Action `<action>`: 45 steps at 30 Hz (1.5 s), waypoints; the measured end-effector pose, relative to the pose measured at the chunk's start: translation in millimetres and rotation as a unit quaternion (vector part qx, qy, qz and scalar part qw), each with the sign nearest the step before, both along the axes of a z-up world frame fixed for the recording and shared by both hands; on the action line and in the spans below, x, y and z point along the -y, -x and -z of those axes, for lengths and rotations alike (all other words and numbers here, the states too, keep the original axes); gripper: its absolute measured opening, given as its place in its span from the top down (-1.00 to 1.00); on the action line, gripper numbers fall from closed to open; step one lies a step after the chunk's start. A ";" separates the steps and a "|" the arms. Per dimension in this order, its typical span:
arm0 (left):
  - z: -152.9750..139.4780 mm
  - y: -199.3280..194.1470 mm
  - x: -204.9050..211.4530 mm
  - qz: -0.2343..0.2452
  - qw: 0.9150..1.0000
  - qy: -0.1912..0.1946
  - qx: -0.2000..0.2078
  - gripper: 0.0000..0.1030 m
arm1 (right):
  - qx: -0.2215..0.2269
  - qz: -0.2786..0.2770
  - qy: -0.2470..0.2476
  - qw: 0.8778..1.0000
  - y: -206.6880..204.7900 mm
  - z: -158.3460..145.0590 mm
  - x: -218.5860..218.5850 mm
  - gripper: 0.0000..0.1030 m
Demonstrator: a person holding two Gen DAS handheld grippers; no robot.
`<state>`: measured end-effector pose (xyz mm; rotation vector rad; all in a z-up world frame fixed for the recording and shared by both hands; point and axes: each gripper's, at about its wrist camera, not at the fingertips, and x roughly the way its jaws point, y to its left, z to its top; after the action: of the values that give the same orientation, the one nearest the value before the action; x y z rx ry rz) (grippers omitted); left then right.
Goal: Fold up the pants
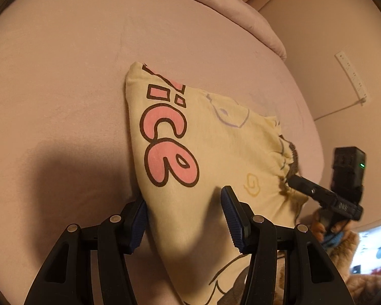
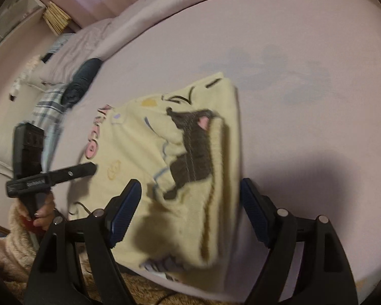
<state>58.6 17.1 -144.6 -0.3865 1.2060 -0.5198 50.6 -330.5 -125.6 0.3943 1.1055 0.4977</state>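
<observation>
The pants (image 1: 205, 152) are pale yellow with pink letters and cartoon prints. They lie folded in a compact bundle on the pink bed (image 1: 63, 89). My left gripper (image 1: 184, 218) is open, its blue pads on either side of the bundle's near edge. In the right wrist view the pants (image 2: 144, 157) show a dark cartoon figure and a gathered waistband. My right gripper (image 2: 189, 211) is open over the bundle's near end, its jaws wide apart. The right gripper (image 1: 317, 193) shows at the waistband side in the left wrist view. The left gripper (image 2: 71, 172) shows at the left in the right wrist view.
A rolled pink duvet (image 2: 216, 2) lies along the far side of the bed. A dark bundle (image 2: 81, 81) and plaid cloth (image 2: 48, 111) lie at the left. A power strip (image 1: 351, 77) hangs on the wall. A patterned rug (image 1: 376, 256) lies on the floor.
</observation>
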 end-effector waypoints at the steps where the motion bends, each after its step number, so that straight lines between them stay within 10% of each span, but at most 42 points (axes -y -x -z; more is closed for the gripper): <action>1: 1.1 -2.3 -1.5 0.007 1.000 0.008 -0.001 -0.03 | -0.005 -0.003 -0.016 1.000 -3.2 1.8 1.4 -0.56; 7: 7.7 -22.7 -12.9 0.023 0.997 0.058 -0.042 -0.03 | -0.034 -0.047 -0.067 0.996 -25.2 9.2 -0.7 -0.56; 12: -1.4 1.1 6.9 0.030 0.999 -0.005 0.021 -0.03 | -0.029 -0.051 -0.093 0.994 -13.5 9.5 -7.8 -0.51; 19: -7.5 27.4 14.0 0.007 0.998 -0.026 0.049 0.61 | -0.033 -0.036 -0.093 0.994 4.8 15.0 -21.7 0.28; 23: -25.8 31.8 23.0 0.008 0.996 -0.047 0.071 0.66 | -0.031 -0.012 -0.095 0.995 7.0 7.4 -17.2 0.61; 39: -120.3 -8.3 23.2 -0.015 0.972 -0.143 0.187 0.66 | 0.103 -0.030 -0.079 0.991 -34.1 -95.7 -54.9 0.66; 45: -86.5 -76.5 2.4 -0.050 0.976 -0.147 0.152 0.66 | 0.108 -0.031 -0.050 0.992 -97.0 -87.7 -84.0 0.66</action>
<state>135.1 14.7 -58.1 -0.1081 0.9429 -0.2946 147.6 -246.5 -37.8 0.3844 0.8880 0.6365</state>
